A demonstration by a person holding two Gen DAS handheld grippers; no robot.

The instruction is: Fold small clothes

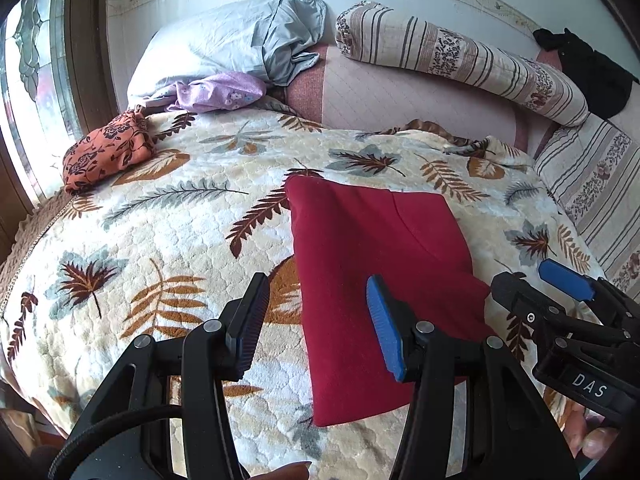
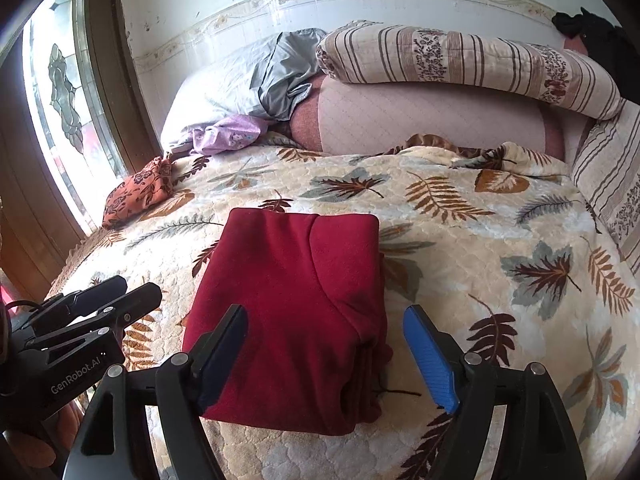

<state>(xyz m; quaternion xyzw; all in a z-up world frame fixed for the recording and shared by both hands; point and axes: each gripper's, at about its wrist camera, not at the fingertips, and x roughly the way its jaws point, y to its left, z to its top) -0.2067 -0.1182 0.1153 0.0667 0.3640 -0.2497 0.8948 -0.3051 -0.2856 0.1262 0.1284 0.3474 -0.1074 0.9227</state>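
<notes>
- Two claws hover over the bed, its leaf-print blanket (image 2: 460, 216) carrying everything.
- Red garment (image 2: 296, 300) lies folded in a compact stack mid-blanket, toward the near edge.
- Step looks like release: judge it best to lift clear without snagging the layered right-hand edge.
- Right gripper (image 2: 328, 356) spread wide, straddling the stack, pinching nothing.
- Left gripper (image 1: 316, 324) half spread, empty.

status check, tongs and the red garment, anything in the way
Left tongs open, empty. Right tongs open, empty. Red garment folded on the leaf blanket. Nothing in the way.
</notes>
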